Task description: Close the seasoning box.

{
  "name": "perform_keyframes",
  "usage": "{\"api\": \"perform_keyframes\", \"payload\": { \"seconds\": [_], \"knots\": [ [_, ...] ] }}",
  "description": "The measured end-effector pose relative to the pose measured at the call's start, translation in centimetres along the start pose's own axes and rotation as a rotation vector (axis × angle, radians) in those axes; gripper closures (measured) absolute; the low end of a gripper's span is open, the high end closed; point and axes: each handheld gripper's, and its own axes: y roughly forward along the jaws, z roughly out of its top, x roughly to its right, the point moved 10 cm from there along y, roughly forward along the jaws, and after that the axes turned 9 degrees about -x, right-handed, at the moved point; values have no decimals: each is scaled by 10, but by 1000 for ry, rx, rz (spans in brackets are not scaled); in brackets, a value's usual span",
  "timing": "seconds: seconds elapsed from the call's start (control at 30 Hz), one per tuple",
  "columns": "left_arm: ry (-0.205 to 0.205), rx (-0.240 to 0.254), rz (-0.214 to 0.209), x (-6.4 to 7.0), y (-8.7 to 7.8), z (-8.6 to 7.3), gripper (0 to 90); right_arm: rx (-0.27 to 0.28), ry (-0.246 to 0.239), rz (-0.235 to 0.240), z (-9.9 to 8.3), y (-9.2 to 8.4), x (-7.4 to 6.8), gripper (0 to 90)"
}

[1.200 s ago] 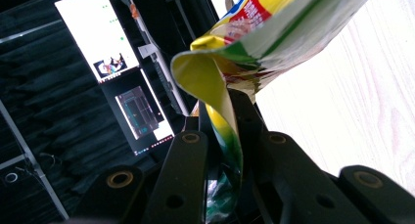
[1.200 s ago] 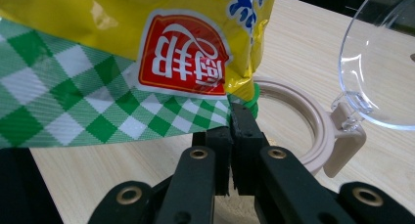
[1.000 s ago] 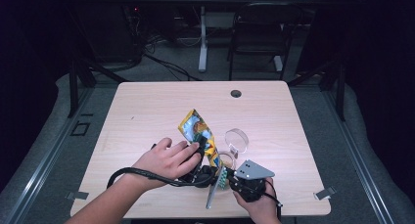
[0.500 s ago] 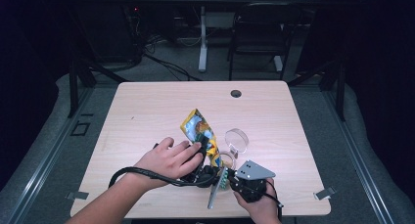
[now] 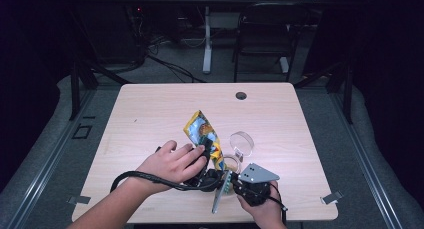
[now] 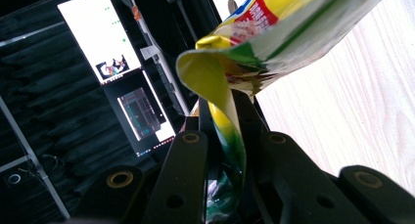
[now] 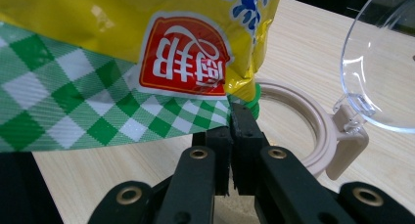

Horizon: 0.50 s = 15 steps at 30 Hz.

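A yellow snack bag [image 5: 202, 132] with a green checked edge stands tilted above the table, held at its lower end. My left gripper [image 5: 210, 161] sits under the person's left hand, and in the left gripper view my left gripper [image 6: 226, 136] is shut on a folded edge of the snack bag [image 6: 274, 33]. My right gripper [image 5: 228, 178] comes in from the front right. Seen in its own view, my right gripper [image 7: 230, 120] is shut on the bottom corner of the snack bag [image 7: 122, 48]. Just behind stands a beige round container [image 7: 306, 119] with its clear lid [image 7: 386, 72] hinged up.
The light wooden table [image 5: 150, 114] has a round cable hole [image 5: 241, 95] near its far edge. The container's clear lid [image 5: 241, 142] stands just right of the bag. A chair [image 5: 265, 34] and cables lie beyond the table. Lit monitors [image 6: 98, 33] appear in the left gripper view.
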Motion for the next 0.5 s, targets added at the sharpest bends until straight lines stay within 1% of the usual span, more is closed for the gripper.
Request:
{"api": "perform_keyframes", "payload": {
  "seconds": [0.07,0.17,0.33,0.4,0.5],
  "knots": [
    [1,-1,3,0,0,-1,864,3,1,3,1,1,0,880],
    [-4,-5,-3,1,0,-2,865,9,4,1,2,1,1,880],
    [-10,-4,-1,1,-1,-2,864,4,-1,3,2,2,1,880],
    [-3,-7,-5,0,-1,-3,865,9,1,6,3,2,1,880],
    [-8,-5,0,0,-1,-3,865,8,2,-2,3,1,3,880]
  ]
}}
